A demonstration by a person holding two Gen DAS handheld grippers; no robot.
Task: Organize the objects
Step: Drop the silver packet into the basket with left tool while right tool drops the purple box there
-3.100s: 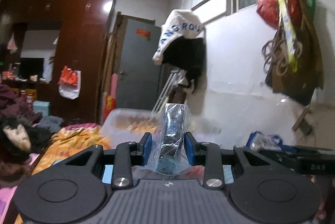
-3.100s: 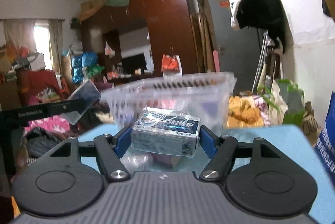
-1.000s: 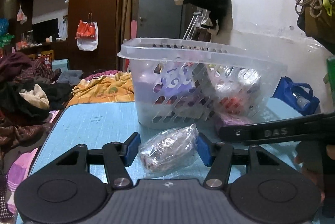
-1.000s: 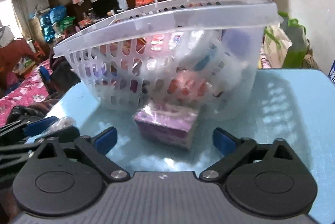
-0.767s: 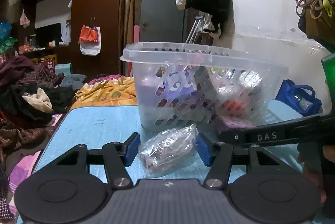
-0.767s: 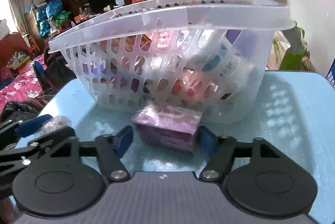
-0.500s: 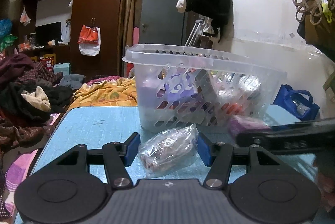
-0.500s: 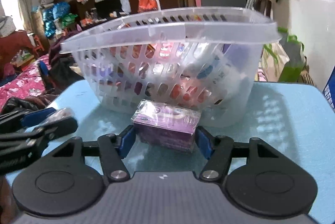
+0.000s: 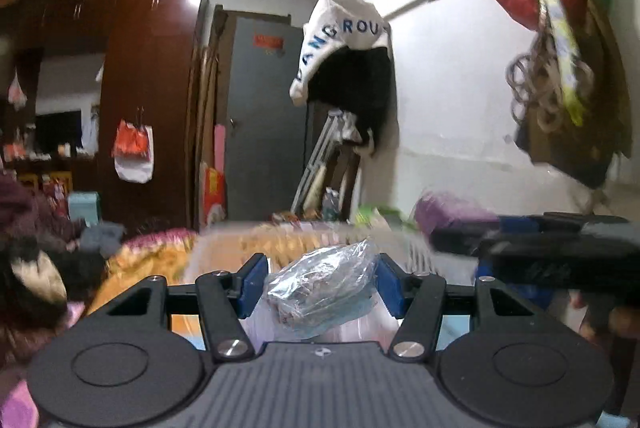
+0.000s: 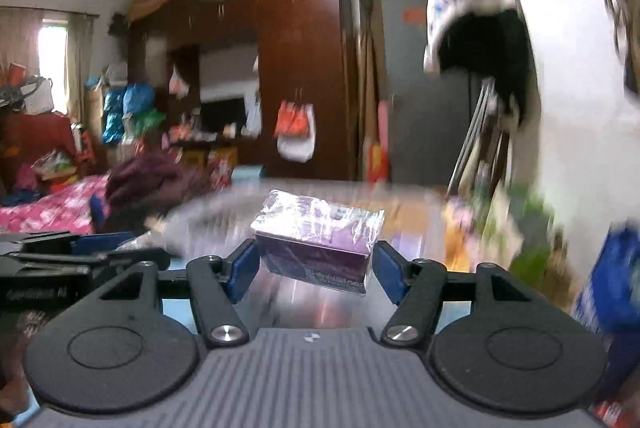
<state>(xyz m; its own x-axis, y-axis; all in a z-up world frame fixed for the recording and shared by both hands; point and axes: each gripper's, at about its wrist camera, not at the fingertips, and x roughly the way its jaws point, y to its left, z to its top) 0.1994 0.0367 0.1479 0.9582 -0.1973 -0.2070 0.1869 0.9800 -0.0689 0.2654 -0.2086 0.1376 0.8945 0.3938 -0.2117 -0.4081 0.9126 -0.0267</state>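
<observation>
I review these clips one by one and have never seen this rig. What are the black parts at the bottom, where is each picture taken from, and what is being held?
A person holds a hand-held gripper in each hand; each carries a camera looking along its two blue-padded fingers. In the left wrist view, the left gripper is shut on a clear crinkly bag. In the right wrist view, the right gripper is shut on a purple wrapped box. Both are lifted above a blurred clear basket in a cluttered room.
</observation>
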